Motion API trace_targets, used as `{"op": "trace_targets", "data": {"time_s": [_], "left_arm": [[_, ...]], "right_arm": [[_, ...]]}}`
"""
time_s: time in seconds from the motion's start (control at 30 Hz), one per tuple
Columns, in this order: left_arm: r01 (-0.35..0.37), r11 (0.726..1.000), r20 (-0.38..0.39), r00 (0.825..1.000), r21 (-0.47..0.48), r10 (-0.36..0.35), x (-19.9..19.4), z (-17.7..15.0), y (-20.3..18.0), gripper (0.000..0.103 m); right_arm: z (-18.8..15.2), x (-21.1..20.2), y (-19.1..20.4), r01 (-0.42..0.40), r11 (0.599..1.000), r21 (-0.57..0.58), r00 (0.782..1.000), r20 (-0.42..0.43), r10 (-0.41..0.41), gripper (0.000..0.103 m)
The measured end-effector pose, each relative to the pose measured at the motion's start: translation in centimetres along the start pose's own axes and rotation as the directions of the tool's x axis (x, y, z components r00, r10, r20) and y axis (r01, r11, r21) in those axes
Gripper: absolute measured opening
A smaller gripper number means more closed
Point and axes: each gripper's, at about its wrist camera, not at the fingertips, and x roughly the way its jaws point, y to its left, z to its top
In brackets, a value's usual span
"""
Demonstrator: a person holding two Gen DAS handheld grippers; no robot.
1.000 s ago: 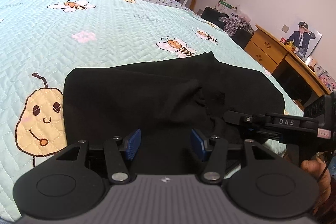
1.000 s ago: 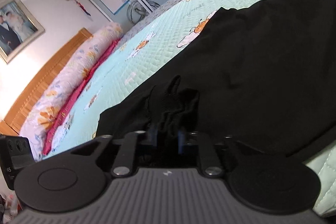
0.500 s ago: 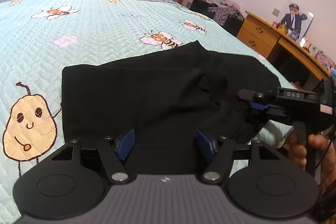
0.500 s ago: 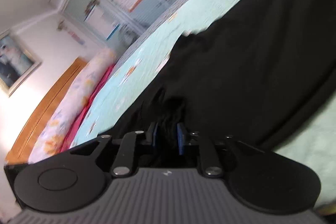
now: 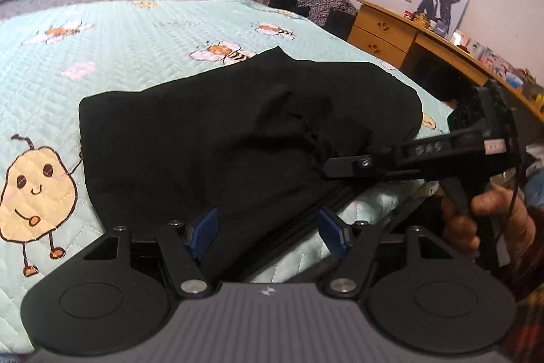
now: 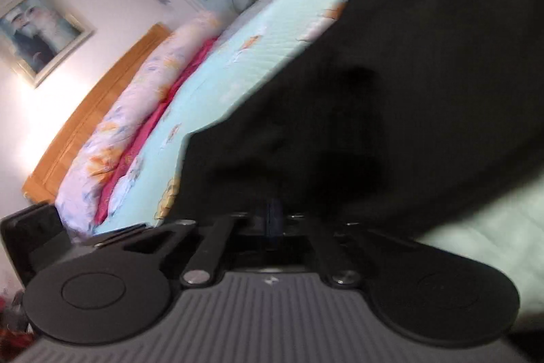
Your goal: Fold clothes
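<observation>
A black garment (image 5: pixel 221 138) lies in a rumpled, partly folded heap on the near part of a mint quilted bedspread (image 5: pixel 136 50) printed with bees and a yellow pear figure (image 5: pixel 34 189); its surface is creased, with a bunched ridge toward its right side. The left gripper (image 5: pixel 268 232) stands with its blue pads (image 5: pixel 202 232) wide apart over the garment's near edge, not pressing it; the right gripper (image 5: pixel 331 166), held by a hand (image 5: pixel 489 220), reaches in from the right with its jaws fully closed at the bunched cloth, though blur hides whether fabric is pinched. A wooden desk (image 5: pixel 408 33) stands beyond the bed; long pillows (image 6: pixel 136 125) line a wooden headboard (image 6: pixel 102 104).
</observation>
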Motion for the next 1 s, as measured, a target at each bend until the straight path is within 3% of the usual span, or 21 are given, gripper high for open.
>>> {"op": "trace_targets", "data": {"time_s": [0.07, 0.17, 0.3, 0.33, 0.47, 0.57, 0.6, 0.63, 0.67, 0.73, 0.8, 0.93, 1.0], "left_arm": [[-0.003, 1.000, 0.004, 1.000, 0.013, 0.003, 0.1, -0.1, -0.1, 0.068], [0.024, 1.000, 0.006, 1.000, -0.012, -0.024, -0.4, 0.1, 0.4, 0.068], [0.053, 0.998, 0.026, 0.998, -0.037, -0.052, -1.4, 0.6, 0.8, 0.068], [0.053, 0.998, 0.037, 0.998, -0.037, -0.052, -1.6, 0.7, 0.8, 0.068], [0.037, 0.998, 0.026, 0.999, -0.047, -0.036, -1.3, 0.8, 1.0, 0.068], [0.028, 0.998, -0.007, 1.000, -0.060, -0.028, -0.5, 0.3, 1.2, 0.068], [0.027, 0.998, -0.004, 1.000, -0.055, -0.028, -0.4, 0.3, 1.2, 0.068], [0.028, 0.998, -0.004, 1.000, -0.055, -0.028, -0.4, 0.4, 1.2, 0.068], [0.029, 0.998, -0.006, 1.000, -0.058, -0.030, -0.4, 0.4, 1.2, 0.068], [0.032, 0.997, -0.010, 0.999, -0.064, -0.033, -0.4, 0.6, 1.3, 0.068], [0.035, 0.997, -0.013, 0.999, -0.070, -0.036, -0.5, 0.6, 1.3, 0.068], [0.047, 0.995, -0.004, 0.999, -0.086, -0.048, -0.6, 0.7, 1.5, 0.068], [0.045, 0.993, -0.004, 0.999, -0.106, -0.046, -0.5, 0.6, 1.7, 0.068]], "right_arm": [[0.0, -0.6, -0.3, -0.008, 1.000, 0.016, 1.000, 0.009, 0.008, 0.000], [0.2, -1.0, 1.1, 0.026, 0.997, -0.067, 1.000, -0.002, -0.026, 0.001], [2.0, -1.7, 2.9, -0.004, 0.992, -0.125, 0.998, 0.057, 0.011, 0.024], [2.6, -1.6, 3.2, -0.024, 0.991, -0.130, 0.997, 0.071, 0.033, 0.026], [5.3, 1.0, 4.1, -0.069, 0.985, -0.158, 0.993, 0.085, 0.083, 0.026], [6.5, 3.7, 2.9, -0.040, 0.993, -0.108, 0.997, 0.054, 0.046, 0.028], [6.7, 4.5, 2.0, -0.010, 0.997, -0.073, 0.999, 0.033, 0.013, 0.027], [6.8, 5.0, 1.2, 0.021, 0.999, -0.040, 1.000, 0.022, -0.020, 0.009], [6.9, 5.4, 0.3, 0.052, 0.999, -0.009, 0.999, 0.016, -0.052, 0.000], [7.1, 5.1, -0.1, 0.044, 0.999, 0.019, 0.999, 0.026, -0.045, 0.000], [7.0, 4.2, 0.9, 0.047, 0.999, -0.006, 0.997, 0.054, -0.047, 0.006], [6.6, 2.8, 2.3, 0.042, 0.997, -0.058, 0.993, 0.112, -0.035, 0.042], [6.8, 3.2, 1.4, 0.050, 0.998, -0.039, 0.994, 0.103, -0.046, 0.040]]}}
